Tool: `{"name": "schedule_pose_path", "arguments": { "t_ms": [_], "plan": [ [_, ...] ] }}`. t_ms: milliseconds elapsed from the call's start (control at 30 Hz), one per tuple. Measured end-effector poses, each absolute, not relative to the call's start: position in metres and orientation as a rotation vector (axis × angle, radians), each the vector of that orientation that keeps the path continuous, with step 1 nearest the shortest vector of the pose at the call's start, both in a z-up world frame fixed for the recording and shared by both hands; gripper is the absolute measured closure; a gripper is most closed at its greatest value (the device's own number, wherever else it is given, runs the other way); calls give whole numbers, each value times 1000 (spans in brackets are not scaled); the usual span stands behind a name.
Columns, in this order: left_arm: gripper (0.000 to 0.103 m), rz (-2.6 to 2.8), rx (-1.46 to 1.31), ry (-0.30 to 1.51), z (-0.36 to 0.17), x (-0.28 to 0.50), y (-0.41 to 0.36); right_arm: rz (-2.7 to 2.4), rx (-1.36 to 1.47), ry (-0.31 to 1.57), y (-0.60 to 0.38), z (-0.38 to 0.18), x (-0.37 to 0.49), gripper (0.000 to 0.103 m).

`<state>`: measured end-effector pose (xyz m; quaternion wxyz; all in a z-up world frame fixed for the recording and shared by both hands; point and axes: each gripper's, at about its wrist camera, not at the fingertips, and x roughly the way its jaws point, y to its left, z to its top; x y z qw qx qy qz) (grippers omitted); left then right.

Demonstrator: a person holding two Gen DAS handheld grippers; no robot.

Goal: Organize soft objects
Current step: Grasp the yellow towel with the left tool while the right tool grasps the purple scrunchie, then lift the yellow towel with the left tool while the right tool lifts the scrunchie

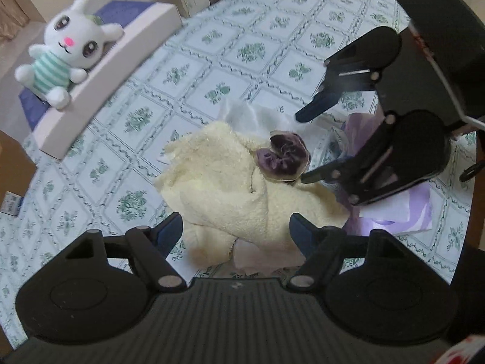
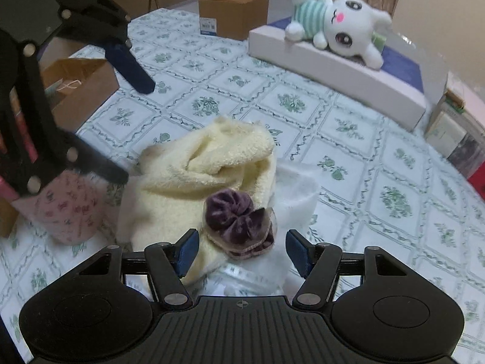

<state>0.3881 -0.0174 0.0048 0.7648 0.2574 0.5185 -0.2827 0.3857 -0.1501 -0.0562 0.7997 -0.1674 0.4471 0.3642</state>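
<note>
At the left of the left wrist view, a white plush rabbit (image 1: 65, 51) lies in the pale box (image 1: 115, 69) on the desk (image 1: 257, 39). In the middle, the cream towel (image 1: 230, 188) lies crumpled, with a purple scrunchie (image 1: 286, 159) resting on it. The left gripper (image 1: 236, 233) hangs above the towel, jaws spread and empty. At the right, the right gripper (image 1: 298, 148) is near the scrunchie, jaws also apart, nothing between them. I think the scrunchie comes first: lower the right jaws around it only, without catching towel fabric, and close gently.
</note>
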Motion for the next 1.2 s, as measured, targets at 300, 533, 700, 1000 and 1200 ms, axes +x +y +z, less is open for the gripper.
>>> {"name": "schedule_pose_path", "arguments": {
  "t_ms": [300,533,700,1000,1200],
  "plan": [
    [28,-624,541,1172,-16,410,-21,769,-308,954,-151,-65,391,82],
    [36,-648,565,1203,-33,423,-41,699,-232,878,-175,-45,387,84],
    [67,-634,593,1214,-42,427,-50,641,-191,853,-191,-39,388,84],
    [91,-584,514,1156,-5,424,-36,595,-141,823,-206,-25,376,84],
    [91,-539,471,1046,49,402,-35,583,-93,757,-216,10,353,84]
  ]
}}
